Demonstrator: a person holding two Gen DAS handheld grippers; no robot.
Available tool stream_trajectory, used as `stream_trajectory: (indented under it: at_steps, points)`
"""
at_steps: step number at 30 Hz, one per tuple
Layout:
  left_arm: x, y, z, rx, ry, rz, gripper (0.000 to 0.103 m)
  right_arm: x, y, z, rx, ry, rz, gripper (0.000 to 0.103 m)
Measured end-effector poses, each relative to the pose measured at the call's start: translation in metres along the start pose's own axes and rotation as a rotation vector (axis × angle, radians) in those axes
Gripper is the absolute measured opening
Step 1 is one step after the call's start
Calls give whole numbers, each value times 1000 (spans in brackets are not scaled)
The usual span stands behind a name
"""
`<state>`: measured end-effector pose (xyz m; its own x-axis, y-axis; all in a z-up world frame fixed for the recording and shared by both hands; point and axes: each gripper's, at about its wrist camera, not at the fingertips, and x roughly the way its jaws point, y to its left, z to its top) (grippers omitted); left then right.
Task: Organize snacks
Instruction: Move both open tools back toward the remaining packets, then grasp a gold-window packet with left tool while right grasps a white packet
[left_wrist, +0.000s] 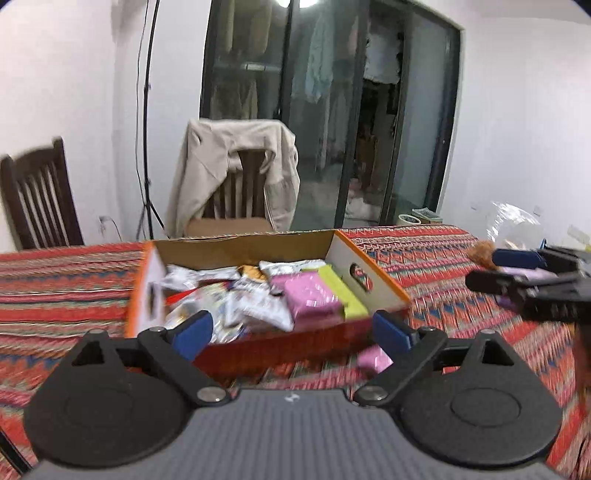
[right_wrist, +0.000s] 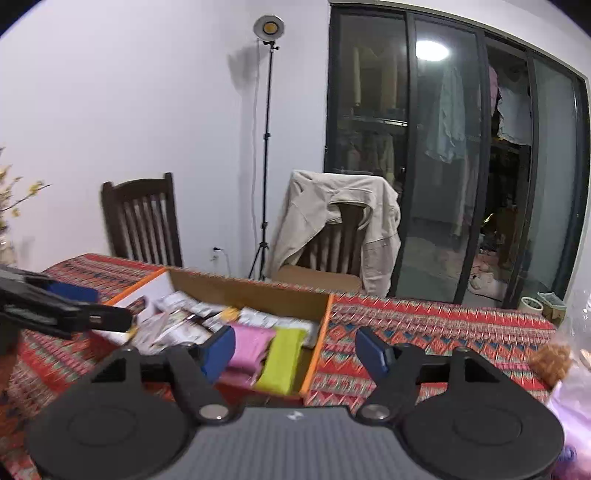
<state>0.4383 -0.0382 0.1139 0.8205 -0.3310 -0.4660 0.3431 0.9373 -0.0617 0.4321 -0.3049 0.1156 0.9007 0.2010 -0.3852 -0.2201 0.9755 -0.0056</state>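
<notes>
An open cardboard box (left_wrist: 373, 275) with orange outer sides stands on the patterned tablecloth, filled with several snack packets. A pink packet (left_wrist: 310, 297) and a yellow-green packet (left_wrist: 343, 291) lie at its right end. Another small pink packet (left_wrist: 373, 360) lies on the cloth in front of the box. My left gripper (left_wrist: 291, 332) is open above the box's near wall with nothing between its blue pads. My right gripper (right_wrist: 295, 350) is open too, empty, over the box's (right_wrist: 317, 350) right end, above the pink packet (right_wrist: 249, 347) and the yellow-green packet (right_wrist: 284, 362).
Each gripper shows in the other's view: the right gripper (left_wrist: 487, 269) at the right, the left gripper (right_wrist: 107, 306) at the left. A brown fluffy thing (right_wrist: 550, 362) and a clear plastic bag (left_wrist: 513, 221) lie at the table's right. Two wooden chairs (right_wrist: 144, 221) stand behind.
</notes>
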Motion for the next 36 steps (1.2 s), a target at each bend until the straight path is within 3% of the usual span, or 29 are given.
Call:
stream_trajectory:
  at_steps: [4, 8, 15, 25, 36]
  points:
    - [-61, -3, -42, 41, -46, 54, 98, -38, 16, -28, 29, 9, 30, 76]
    - [-107, -6, -84, 19, -73, 139, 99, -69, 39, -60, 34, 31, 52, 76]
    - [-151, -6, -145, -83, -28, 192, 99, -118, 76, -118, 31, 67, 33, 80]
    - [-157, -3, -188, -155, 67, 215, 98, -149, 98, -187, 67, 186, 12, 80]
    - [-127, -7, -177, -151, 75, 201, 97, -145, 89, -190, 95, 189, -17, 80]
